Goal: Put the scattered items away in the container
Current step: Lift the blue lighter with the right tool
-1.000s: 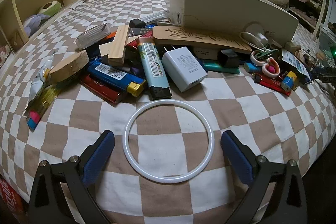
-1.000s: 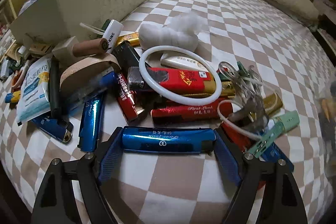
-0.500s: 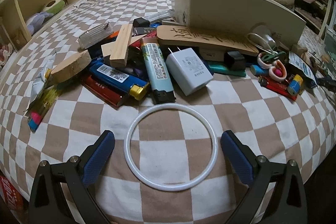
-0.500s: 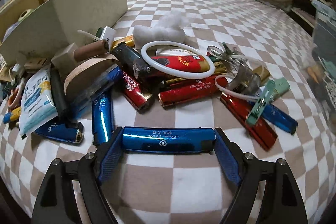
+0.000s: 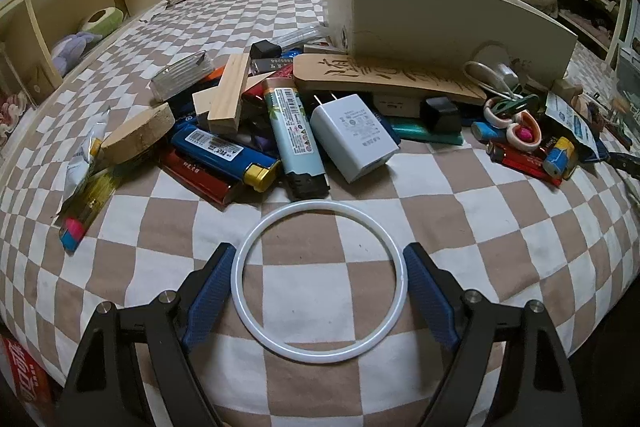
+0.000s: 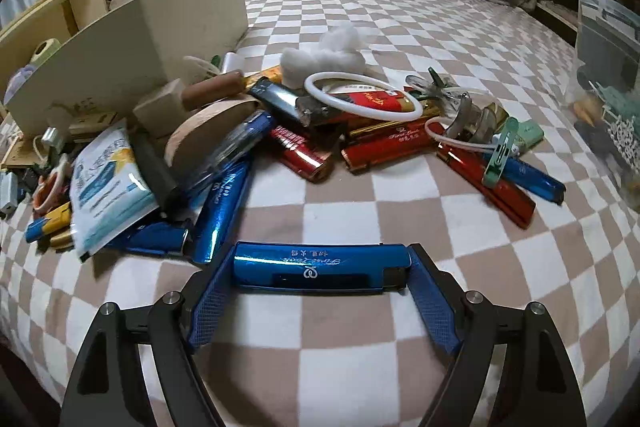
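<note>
Progress: early, by my read. Most clutter sits on the brown-and-white checkered bedspread point(image 5: 500, 227), heaped in front of the cream open-topped cardboard container point(image 5: 440, 15); its inside is hidden from both cameras, so no count of what is already in.

Left gripper point(image 5: 320, 291): jaws have just been closing around the thin white plastic ring point(image 5: 320, 281), which lies flat on the bedspread, on the near side of the heap from the container. Blue pads sit at the ring's rim on both sides; firm clamp or light contact, cannot tell. Ring is round, so no long axis or heading.

Right gripper point(image 6: 320, 287): fingers clamped on the glossy blue metallic lighter point(image 6: 320, 263), gripped end to end. Long axis runs crosswise between the pads; dark cap end at the view's right. It sits near the heap's front edge, well short of the container.

Left to do: both items into the container, then the rest of the heap.
</note>
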A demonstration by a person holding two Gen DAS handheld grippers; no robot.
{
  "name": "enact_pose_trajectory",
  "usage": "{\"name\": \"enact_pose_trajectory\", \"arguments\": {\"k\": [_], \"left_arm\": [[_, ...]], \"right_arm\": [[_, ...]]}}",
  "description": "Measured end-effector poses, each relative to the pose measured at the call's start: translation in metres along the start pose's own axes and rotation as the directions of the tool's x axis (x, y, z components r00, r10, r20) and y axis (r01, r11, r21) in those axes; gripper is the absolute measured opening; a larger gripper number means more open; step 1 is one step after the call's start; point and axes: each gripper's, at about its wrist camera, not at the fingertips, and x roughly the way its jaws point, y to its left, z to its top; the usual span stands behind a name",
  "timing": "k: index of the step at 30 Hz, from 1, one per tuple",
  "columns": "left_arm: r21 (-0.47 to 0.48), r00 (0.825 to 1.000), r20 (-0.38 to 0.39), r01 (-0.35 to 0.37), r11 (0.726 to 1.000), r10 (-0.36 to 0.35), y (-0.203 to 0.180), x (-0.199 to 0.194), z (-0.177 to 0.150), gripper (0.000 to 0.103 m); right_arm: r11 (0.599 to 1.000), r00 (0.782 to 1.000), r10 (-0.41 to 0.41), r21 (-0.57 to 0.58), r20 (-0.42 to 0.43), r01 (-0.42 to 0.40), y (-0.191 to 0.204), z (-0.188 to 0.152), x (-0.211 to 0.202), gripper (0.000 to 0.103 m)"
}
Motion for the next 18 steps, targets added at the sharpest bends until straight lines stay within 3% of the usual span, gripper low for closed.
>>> {"name": "enact_pose_trajectory", "arguments": {"k": [9, 18], "left_arm": [[-0.042, 0.998, 0.036, 0.052, 0.998, -0.05, -0.007, -0.013, -0.002, 0.085], [-0.09, 0.991, 0.075, 0.114, 0.989, -0.107, -0.016, -0.028, 0.001, 0.085]], "right_arm": [[0.996, 0.999, 0.043, 0.076, 0.021, -0.045, -0.001, 0.0, -0.005, 0.083], [0.981, 0.986, 0.157, 0.109, 0.06, -0.163, 0.018, -0.001, -0.015, 0.083]]}}
